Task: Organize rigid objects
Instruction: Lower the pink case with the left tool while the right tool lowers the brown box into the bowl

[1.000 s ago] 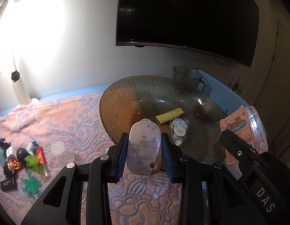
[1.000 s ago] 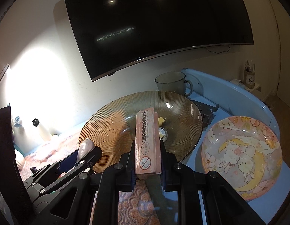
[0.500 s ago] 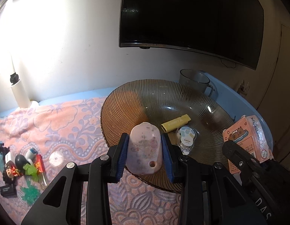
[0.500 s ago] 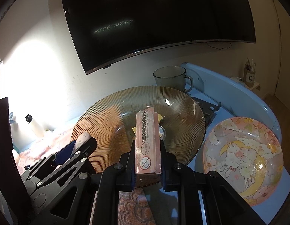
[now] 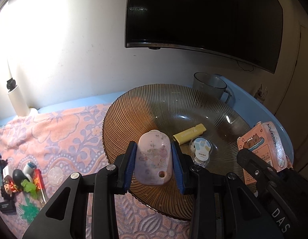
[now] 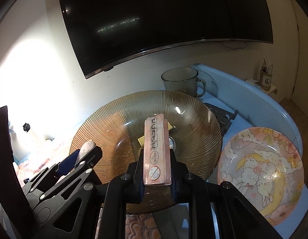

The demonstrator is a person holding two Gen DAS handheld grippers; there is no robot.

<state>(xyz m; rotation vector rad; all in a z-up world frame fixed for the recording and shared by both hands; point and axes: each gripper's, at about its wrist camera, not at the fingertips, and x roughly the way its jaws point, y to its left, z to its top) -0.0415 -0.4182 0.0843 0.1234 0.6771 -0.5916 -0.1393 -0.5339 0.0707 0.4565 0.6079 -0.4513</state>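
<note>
Jaws of the left gripper [image 5: 154,164] clamp a pale pink rounded plastic case [image 5: 153,160]; right gripper [image 6: 156,176] jaws clamp a pink rectangular box [image 6: 156,151]. Both hang over the ribbed amber glass bowl [image 5: 134,107] near the surface's right edge; lower each low inside, clear of the yellow stick [image 5: 188,134], before letting go.

Home: wall television [image 5: 203,16], patterned tablecloth [image 5: 60,131]

Ribbed amber bowl [image 5: 134,117]; pink floral cloth [image 5: 60,131]; yellow stick [image 5: 189,133]

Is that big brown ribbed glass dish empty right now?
No, the brown glass dish already holds a yellow stick and a small round clear packet near its middle.
</note>
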